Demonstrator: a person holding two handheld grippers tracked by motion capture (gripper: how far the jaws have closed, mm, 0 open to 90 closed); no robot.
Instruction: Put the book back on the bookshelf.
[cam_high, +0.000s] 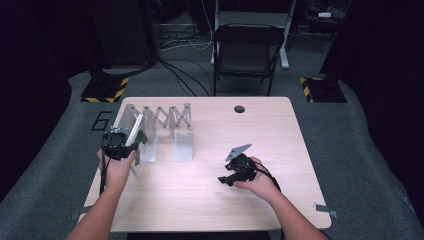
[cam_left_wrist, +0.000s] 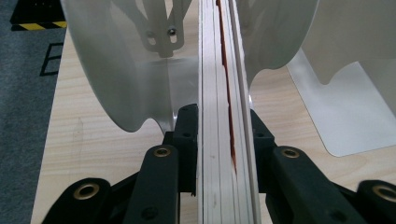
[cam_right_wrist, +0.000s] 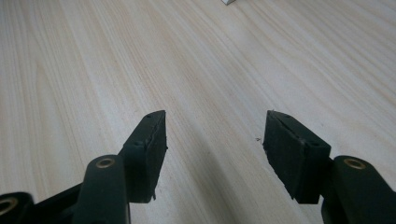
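A: What is nearest?
B: The right gripper rests low on the table, right of centre, jaws apart and empty.
A: And farther off?
B: At the left, the left gripper is clamped on a book, standing on edge between the panels of the rack.

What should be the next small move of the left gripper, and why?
Probably lower the book into its slot before letting go. The left gripper is shut on a thin book with a pale cover, held edge-on between two dividers of the expandable metal book rack. The right gripper is open with nothing between its jaws.
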